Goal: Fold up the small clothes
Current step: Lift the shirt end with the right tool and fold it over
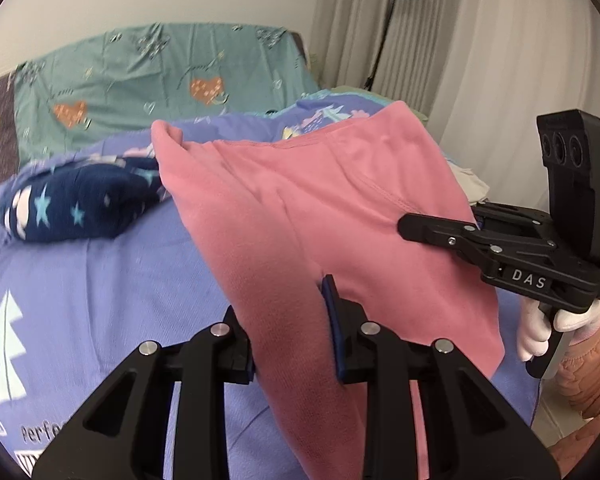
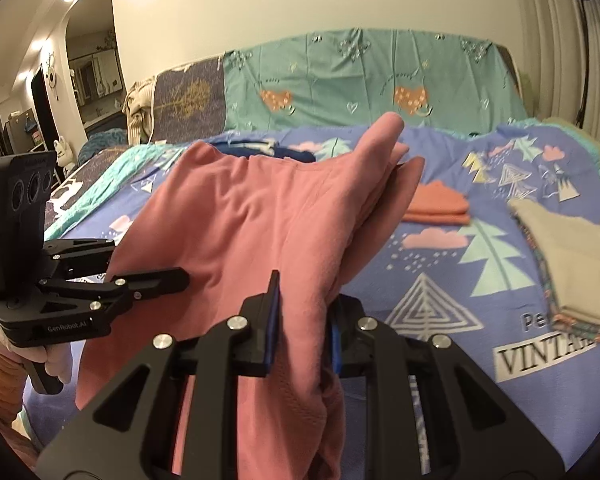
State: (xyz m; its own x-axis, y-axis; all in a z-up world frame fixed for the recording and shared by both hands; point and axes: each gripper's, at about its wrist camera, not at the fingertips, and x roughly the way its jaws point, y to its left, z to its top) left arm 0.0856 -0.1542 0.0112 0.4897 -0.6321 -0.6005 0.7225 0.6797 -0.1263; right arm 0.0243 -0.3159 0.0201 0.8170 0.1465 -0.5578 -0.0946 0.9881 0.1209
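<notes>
Centre frame, above purple bedspread (image 1: pixel 100 280): left gripper (image 1: pixel 292 340) and right gripper (image 2: pixel 304 328) each pinch pink garment (image 1: pixel 300 208); keep edge taut, lower evenly.

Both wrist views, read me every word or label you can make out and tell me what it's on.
"DAS": on the right claw body.
"GenRobot.AI": on the left claw body, small.
"VINTA", cut off by the folded beige cloth: on the purple bedspread.
"Perfo", cut off: same bedspread, left wrist view.
"Pe", cut off: above "VINTA".

Pink garment (image 1: pixel 300 216) held up, draped over the purple bedspread (image 1: pixel 100 280)
</notes>
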